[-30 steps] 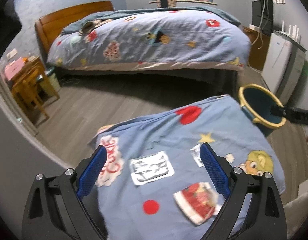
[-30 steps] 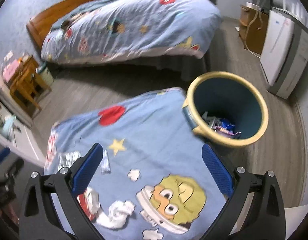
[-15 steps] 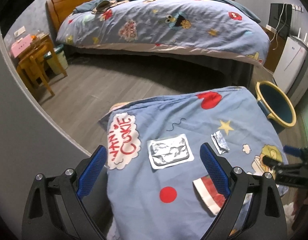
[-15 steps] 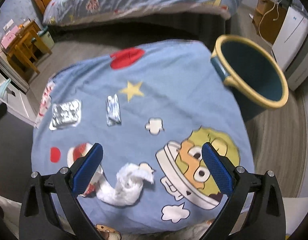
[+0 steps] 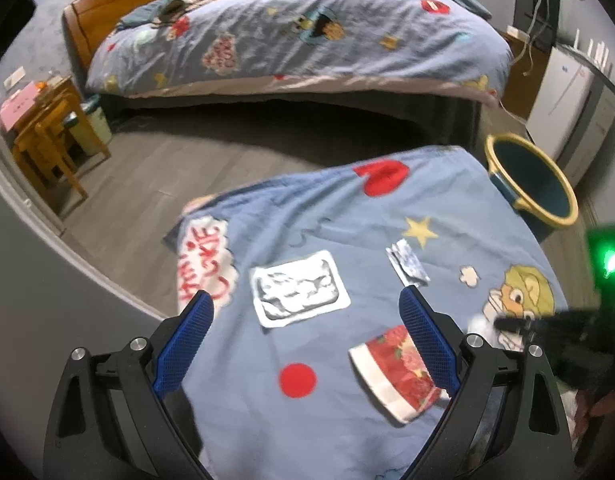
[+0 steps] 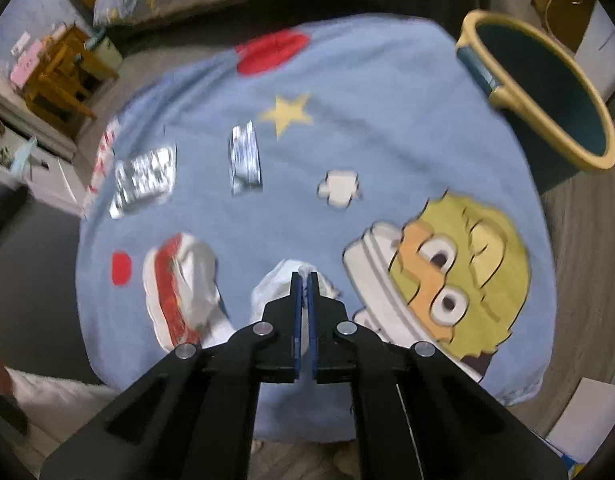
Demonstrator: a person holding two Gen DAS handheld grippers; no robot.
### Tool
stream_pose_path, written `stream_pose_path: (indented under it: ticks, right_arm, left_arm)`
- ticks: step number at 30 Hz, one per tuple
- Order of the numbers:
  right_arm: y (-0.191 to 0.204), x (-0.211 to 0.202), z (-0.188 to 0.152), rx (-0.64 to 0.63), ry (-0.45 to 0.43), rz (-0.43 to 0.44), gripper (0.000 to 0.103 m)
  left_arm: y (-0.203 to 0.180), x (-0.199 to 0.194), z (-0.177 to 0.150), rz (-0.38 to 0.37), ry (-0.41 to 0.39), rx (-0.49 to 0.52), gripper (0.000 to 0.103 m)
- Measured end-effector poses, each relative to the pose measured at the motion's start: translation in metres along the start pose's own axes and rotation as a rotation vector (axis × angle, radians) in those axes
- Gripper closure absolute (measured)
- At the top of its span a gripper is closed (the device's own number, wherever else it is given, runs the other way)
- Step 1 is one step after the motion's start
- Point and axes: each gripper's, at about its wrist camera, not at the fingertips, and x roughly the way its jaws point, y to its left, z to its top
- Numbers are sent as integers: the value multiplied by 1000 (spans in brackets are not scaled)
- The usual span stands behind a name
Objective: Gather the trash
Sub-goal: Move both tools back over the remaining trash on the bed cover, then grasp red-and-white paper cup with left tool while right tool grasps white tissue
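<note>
The crumpled white tissue (image 6: 285, 284) is lying near the front edge of the cartoon-print cloth (image 6: 387, 128), and the right gripper (image 6: 304, 280) is now clenching it, its jaws having just been closing from wide open with the tissue between them. That likely means pickup is secured and the carry to the yellow-rimmed bin (image 6: 547, 92) comes next. The wad is too bunched to show a clear long axis. The left gripper (image 5: 303, 316) is hanging released above the foil wrapper (image 5: 299, 292).
</note>
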Motion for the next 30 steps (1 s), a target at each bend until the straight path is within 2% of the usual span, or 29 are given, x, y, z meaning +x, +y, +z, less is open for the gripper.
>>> stream_pose_path:
  ticks: [3, 10, 15, 19, 21, 23, 24, 26, 27, 28, 29, 30]
  right_arm:
    - [-10, -11, 7, 49, -37, 13, 101]
    - [-25, -41, 26, 78, -163, -26, 101]
    - [-33, -51, 36, 101, -223, -42, 101]
    - [-41, -54, 40, 123, -237, -40, 101]
    - [-41, -53, 39, 123, -233, -38, 101]
    - [-40, -52, 39, 116, -229, -33, 101]
    - [-39, -52, 40, 111, -230, -33, 101]
    - [-36, -53, 41, 99, -234, -31, 101]
    - [-35, -54, 40, 96, -237, -29, 101]
    - [-35, -55, 41, 94, -239, -24, 101]
    - [-34, -55, 40, 94, -239, -23, 101]
    - [-34, -56, 40, 93, -240, -22, 101]
  left_arm:
    - [-13, 8, -6, -16, 29, 12, 10]
    - [-46, 25, -20, -34, 65, 31, 10]
    - [-75, 38, -28, -59, 100, 112, 14]
    - [-90, 55, -36, -98, 178, 153, 43]
    - [-96, 63, -40, -107, 213, 178, 48]
    - [-99, 64, -40, -110, 211, 187, 50]
    - [-101, 64, -40, -112, 208, 191, 55]
    - [-103, 63, -39, -133, 204, 198, 70]
    - [-104, 62, -38, -143, 205, 200, 82]
    - [-105, 62, -38, -150, 207, 204, 89]
    - [-105, 61, -37, -145, 201, 208, 91]
    - [-105, 61, -36, -146, 200, 208, 102]
